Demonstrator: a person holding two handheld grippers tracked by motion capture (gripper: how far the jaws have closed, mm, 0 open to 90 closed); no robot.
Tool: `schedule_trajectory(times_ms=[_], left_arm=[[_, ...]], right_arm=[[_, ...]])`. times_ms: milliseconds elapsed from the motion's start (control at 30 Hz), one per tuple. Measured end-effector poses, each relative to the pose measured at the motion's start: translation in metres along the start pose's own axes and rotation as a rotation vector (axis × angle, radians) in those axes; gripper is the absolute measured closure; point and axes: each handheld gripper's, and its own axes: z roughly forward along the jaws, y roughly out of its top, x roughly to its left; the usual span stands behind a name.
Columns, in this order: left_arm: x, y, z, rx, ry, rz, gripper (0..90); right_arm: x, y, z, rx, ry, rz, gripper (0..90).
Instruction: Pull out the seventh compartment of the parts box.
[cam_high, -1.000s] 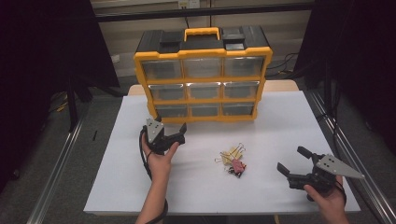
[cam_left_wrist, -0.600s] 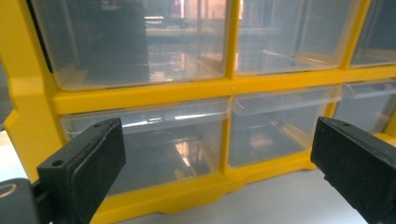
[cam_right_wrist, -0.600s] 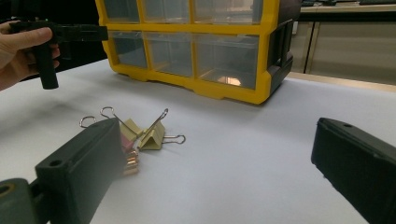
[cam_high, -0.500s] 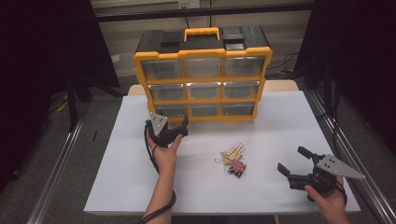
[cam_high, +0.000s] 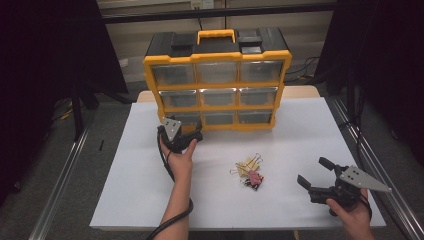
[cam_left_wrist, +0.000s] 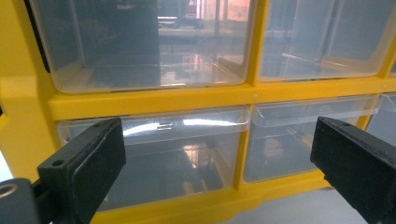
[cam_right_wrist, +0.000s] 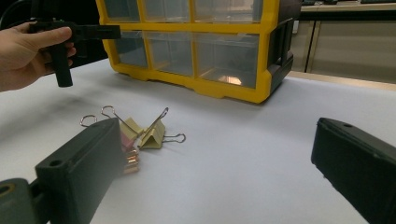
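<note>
A yellow-and-black drawer organizer (cam_high: 217, 82) with clear drawers stands at the back of the white table (cam_high: 135, 170). My left gripper (cam_high: 194, 135) is open and held right in front of the organizer's bottom-left drawer (cam_high: 182, 119). In the left gripper view its jaws frame that drawer (cam_left_wrist: 173, 158), which looks empty. A small pile of binder clips (cam_high: 249, 172), yellow, pink and black, lies mid-table. My right gripper (cam_high: 312, 171) rests open near the front right, apart from the clips (cam_right_wrist: 140, 133), with nothing between its jaws.
The organizer (cam_right_wrist: 201, 42) fills the back middle of the table. In the right gripper view the other hand and its gripper (cam_right_wrist: 79, 32) sit at the upper left. Metal rails (cam_high: 60, 180) run along both table sides.
My left gripper has moved forward and slightly right, up to the organizer's bottom-left drawer. The right gripper and the clips have stayed put.
</note>
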Motion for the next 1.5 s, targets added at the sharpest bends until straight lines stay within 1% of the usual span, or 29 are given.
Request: schedule_trajectory(times_ms=[33, 67, 100, 167, 300, 400, 533, 600, 633, 700, 733, 767, 800, 867, 933, 1000, 1033, 1067, 1100, 1133, 1200, 1233, 1267, 1300, 1367, 1400, 1433, 1467, 1500], left_arm=[[0.001, 0.0, 0.001, -0.004, -0.003, 0.001, 3.3], [0.0, 0.0, 0.002, 0.005, 0.015, -0.001, 3.3], [0.0, -0.001, 0.004, -0.007, 0.006, -0.007, 3.4], [0.0, -0.001, 0.007, -0.004, 0.006, -0.001, 3.3], [0.001, -0.001, 0.01, -0.014, 0.016, -0.023, 3.5], [0.001, -0.001, 0.01, -0.013, 0.04, -0.059, 3.6], [0.002, -0.002, 0.01, -0.044, 0.051, -0.131, 4.2], [0.003, -0.002, 0.009, -0.036, 0.055, -0.152, 4.5], [0.003, -0.002, 0.01, -0.054, 0.06, -0.17, 4.7], [0.004, -0.003, 0.009, -0.061, 0.059, -0.224, 4.7], [0.005, -0.004, 0.009, -0.064, 0.059, -0.265, 4.7], [0.006, -0.005, 0.009, -0.062, 0.072, -0.283, 4.9], [0.006, -0.005, 0.009, -0.072, 0.079, -0.323, 5.8], [0.007, -0.006, 0.008, -0.07, 0.085, -0.344, 6.1], [0.007, -0.008, 0.01, -0.09, 0.07, -0.4, 7.9], [0.007, -0.009, 0.009, -0.103, 0.087, -0.453, 10.0], [0.007, -0.01, 0.009, -0.119, 0.093, -0.505, 11.0], [0.007, -0.011, 0.009, -0.113, 0.107, -0.531, 12.8], [0.008, -0.013, 0.008, -0.105, 0.104, -0.552, 12.9], [0.008, -0.014, 0.009, -0.117, 0.116, -0.6, 14.9], [0.009, -0.016, 0.008, -0.105, 0.124, -0.628, 16.7], [0.009, -0.018, 0.008, -0.111, 0.131, -0.668, 16.7], [0.01, -0.02, 0.008, -0.111, 0.118, -0.68, 17.3], [0.01, -0.022, 0.008, -0.116, 0.107, -0.732, 21.3], [0.01, -0.026, 0.009, -0.129, 0.105, -0.801, 23.7], [0.011, -0.028, 0.009, -0.14, 0.115, -0.804, 24.6], [0.009, -0.028, 0.01, -0.167, 0.138, -0.86, 26.9], [0.009, -0.029, 0.01, -0.188, 0.13, -0.879, 31.0], [0.007, -0.028, 0.011, -0.208, 0.14, -0.912, 33.4]], right_arm=[[0.0, 0.0, 0.0, -0.001, -0.001, 0.002, 1.6], [0.0, 0.0, 0.0, -0.003, -0.003, 0.006, 1.6], [0.0, 0.0, 0.0, -0.002, 0.0, 0.001, 1.6], [0.0, -0.001, 0.0, 0.003, 0.002, 0.004, 1.6], [0.0, -0.001, 0.0, 0.003, 0.006, 0.0, 1.6], [0.0, -0.001, 0.0, 0.004, 0.005, 0.001, 1.7], [0.0, -0.001, 0.0, 0.003, 0.003, 0.003, 1.7], [0.0, -0.001, 0.0, 0.005, 0.005, 0.0, 1.7], [0.0, -0.001, 0.0, 0.004, 0.006, -0.001, 1.7], [0.0, -0.001, 0.0, 0.004, 0.007, 0.001, 1.9], [0.001, -0.001, 0.001, 0.003, 0.006, 0.006, 1.9], [0.001, -0.001, 0.001, 0.004, 0.007, 0.005, 1.9], [0.001, -0.001, 0.001, 0.006, 0.011, 0.001, 1.9], [0.001, -0.001, 0.001, 0.008, 0.011, 0.001, 2.0], [0.001, -0.002, 0.002, 0.014, 0.017, 0.0, 2.1], [0.001, -0.002, 0.001, 0.017, 0.022, -0.004, 2.1], [0.001, -0.001, 0.001, 0.017, 0.022, -0.005, 2.1], [0.001, -0.001, 0.001, 0.016, 0.02, -0.003, 2.1], [0.001, -0.001, 0.002, 0.016, 0.019, -0.003, 2.1], [0.001, -0.001, 0.002, 0.017, 0.024, -0.007, 2.2], [0.001, -0.001, 0.002, 0.016, 0.022, -0.006, 2.1], [0.001, -0.001, 0.002, 0.017, 0.022, -0.007, 2.2], [0.001, -0.001, 0.002, 0.017, 0.023, -0.005, 2.1], [0.001, -0.001, 0.001, 0.018, 0.026, -0.006, 2.2], [0.001, -0.001, 0.002, 0.015, 0.025, -0.006, 2.2], [0.001, -0.001, 0.002, 0.014, 0.023, -0.002, 2.2], [0.001, -0.001, 0.002, 0.014, 0.023, -0.004, 2.2], [0.001, -0.001, 0.002, 0.014, 0.023, -0.002, 2.2], [0.001, -0.001, 0.002, 0.014, 0.024, -0.002, 2.2]])
